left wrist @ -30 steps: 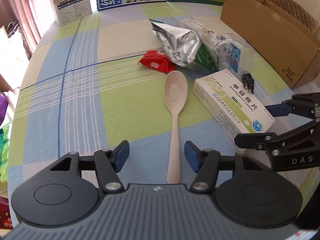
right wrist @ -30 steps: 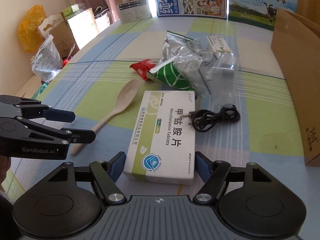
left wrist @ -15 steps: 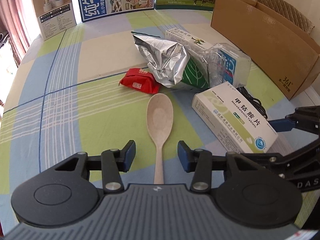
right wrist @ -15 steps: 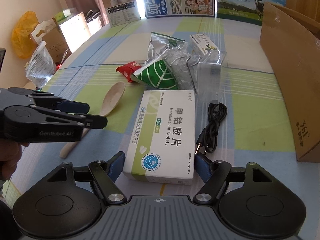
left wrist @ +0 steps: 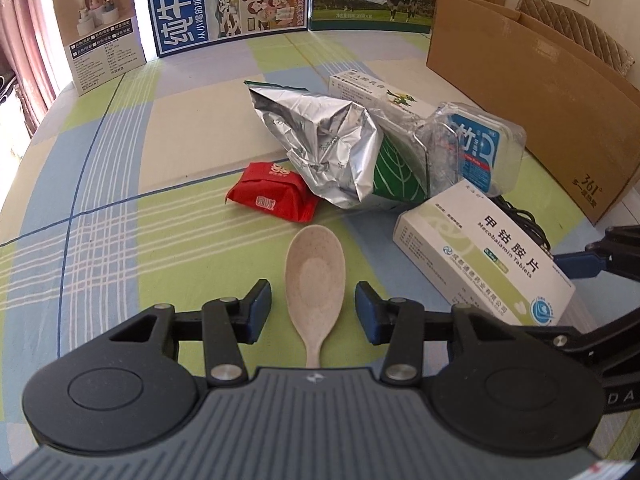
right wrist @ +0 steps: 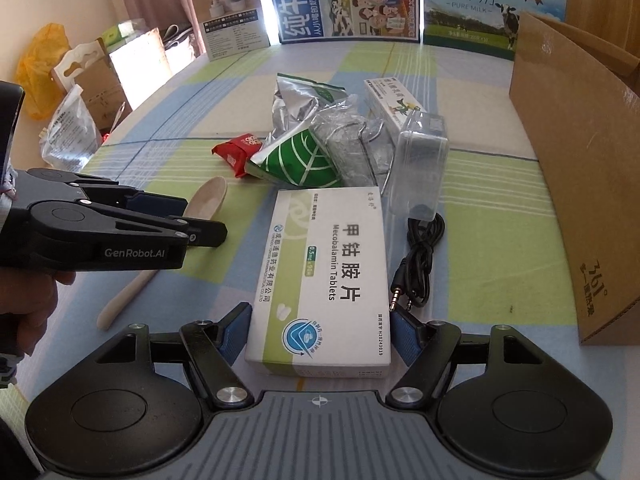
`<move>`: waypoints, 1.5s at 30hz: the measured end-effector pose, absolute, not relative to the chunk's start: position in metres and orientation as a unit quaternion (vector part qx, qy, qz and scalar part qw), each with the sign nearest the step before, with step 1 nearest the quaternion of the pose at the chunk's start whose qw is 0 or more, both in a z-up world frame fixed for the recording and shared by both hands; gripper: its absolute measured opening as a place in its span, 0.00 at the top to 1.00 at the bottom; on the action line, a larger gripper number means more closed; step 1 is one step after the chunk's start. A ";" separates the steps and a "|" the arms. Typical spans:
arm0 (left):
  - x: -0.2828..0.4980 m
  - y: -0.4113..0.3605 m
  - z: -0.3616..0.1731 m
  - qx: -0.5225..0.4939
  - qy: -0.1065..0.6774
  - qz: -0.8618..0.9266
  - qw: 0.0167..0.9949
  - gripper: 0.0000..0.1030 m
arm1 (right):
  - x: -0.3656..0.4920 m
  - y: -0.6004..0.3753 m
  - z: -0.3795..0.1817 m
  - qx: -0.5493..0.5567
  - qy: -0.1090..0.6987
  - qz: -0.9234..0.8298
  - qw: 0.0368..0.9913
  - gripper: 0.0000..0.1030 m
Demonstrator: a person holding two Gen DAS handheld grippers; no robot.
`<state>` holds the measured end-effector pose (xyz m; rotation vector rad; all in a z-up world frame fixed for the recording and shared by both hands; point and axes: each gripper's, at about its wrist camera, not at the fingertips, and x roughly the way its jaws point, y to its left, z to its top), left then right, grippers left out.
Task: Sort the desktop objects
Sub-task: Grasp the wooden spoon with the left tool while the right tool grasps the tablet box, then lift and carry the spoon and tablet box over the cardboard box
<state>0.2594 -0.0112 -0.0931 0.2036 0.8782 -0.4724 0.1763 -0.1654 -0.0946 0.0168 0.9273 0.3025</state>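
Two changes since a sec ago. Your left hand-held gripper slid fwd along the spoon: jaws narrowed, now straddling the bowl w/ gaps each side, not gripping, spoon flat on the surface. Looks like spoon's first to sort; close to grab. Right hand-held gripper hasn't budged: open, astride the tablet box near end, pads not pressing.
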 end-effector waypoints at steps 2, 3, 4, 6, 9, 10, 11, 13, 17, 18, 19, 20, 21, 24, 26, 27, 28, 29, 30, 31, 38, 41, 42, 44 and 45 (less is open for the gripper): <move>0.260 -0.013 -0.094 0.099 0.418 -0.225 0.874 0.61 | 0.176 -0.165 -0.095 0.009 0.445 0.145 0.884 0.32; 0.260 -0.014 -0.094 0.100 0.417 -0.225 0.875 0.61 | 0.177 -0.165 -0.095 0.008 0.444 0.145 0.884 0.32; 0.260 -0.014 -0.094 0.100 0.417 -0.225 0.875 0.65 | 0.177 -0.165 -0.095 0.006 0.444 0.145 0.884 0.32; 0.259 -0.015 -0.094 0.100 0.416 -0.223 0.876 0.73 | 0.177 -0.163 -0.095 -0.001 0.443 0.145 0.885 0.32; 0.253 -0.016 -0.093 0.100 0.418 -0.221 0.875 0.73 | 0.177 -0.163 -0.096 -0.008 0.441 0.145 0.886 0.32; 0.250 -0.016 -0.093 0.098 0.420 -0.220 0.875 0.73 | 0.177 -0.164 -0.096 -0.007 0.441 0.144 0.886 0.32; 0.247 -0.016 -0.093 0.096 0.422 -0.220 0.874 0.73 | 0.177 -0.165 -0.096 -0.004 0.441 0.144 0.886 0.32; 0.241 -0.015 -0.092 0.089 0.425 -0.225 0.872 0.73 | 0.177 -0.166 -0.096 -0.002 0.441 0.143 0.886 0.32; 0.231 -0.013 -0.092 0.081 0.427 -0.222 0.873 0.73 | 0.178 -0.165 -0.096 -0.006 0.439 0.143 0.887 0.31; 0.229 -0.012 -0.092 0.080 0.425 -0.220 0.874 0.73 | 0.179 -0.165 -0.097 -0.008 0.438 0.143 0.887 0.31; 0.228 -0.011 -0.093 0.079 0.424 -0.218 0.875 0.73 | 0.179 -0.165 -0.097 -0.010 0.438 0.143 0.888 0.31; 0.228 -0.011 -0.093 0.078 0.424 -0.215 0.876 0.73 | 0.179 -0.165 -0.097 -0.011 0.437 0.143 0.888 0.31; 0.228 -0.010 -0.093 0.078 0.422 -0.214 0.877 0.73 | 0.179 -0.165 -0.098 -0.012 0.437 0.143 0.888 0.31; 0.226 -0.010 -0.094 0.082 0.417 -0.214 0.879 0.73 | 0.180 -0.162 -0.099 -0.020 0.434 0.142 0.889 0.30; 0.224 -0.010 -0.095 0.085 0.413 -0.215 0.881 0.73 | 0.180 -0.160 -0.100 -0.026 0.431 0.142 0.890 0.30; 0.224 -0.009 -0.096 0.084 0.412 -0.214 0.882 0.73 | 0.179 -0.160 -0.100 -0.030 0.431 0.143 0.891 0.30; 0.224 -0.009 -0.096 0.082 0.411 -0.214 0.882 0.73 | 0.179 -0.159 -0.100 -0.034 0.430 0.144 0.891 0.30; 0.223 -0.008 -0.096 0.080 0.410 -0.214 0.883 0.73 | 0.177 -0.157 -0.101 -0.037 0.429 0.144 0.891 0.30; 0.223 -0.008 -0.097 0.079 0.409 -0.214 0.884 0.73 | 0.176 -0.156 -0.101 -0.041 0.428 0.144 0.891 0.30; 0.223 -0.008 -0.097 0.080 0.408 -0.214 0.884 0.73 | 0.174 -0.154 -0.102 -0.046 0.427 0.143 0.891 0.30; 0.220 -0.009 -0.098 0.090 0.400 -0.215 0.886 0.72 | 0.168 -0.151 -0.102 -0.053 0.427 0.143 0.891 0.33; 0.219 -0.009 -0.097 0.089 0.403 -0.213 0.885 0.73 | 0.163 -0.153 -0.101 -0.052 0.430 0.140 0.891 0.34; 0.218 -0.009 -0.097 0.089 0.404 -0.213 0.885 0.73 | 0.160 -0.154 -0.101 -0.051 0.430 0.139 0.891 0.34; 0.216 -0.008 -0.097 0.087 0.406 -0.213 0.885 0.73 | 0.155 -0.155 -0.101 -0.052 0.432 0.138 0.890 0.34; 0.216 -0.008 -0.097 0.087 0.406 -0.213 0.884 0.73 | 0.154 -0.156 -0.101 -0.052 0.432 0.139 0.890 0.34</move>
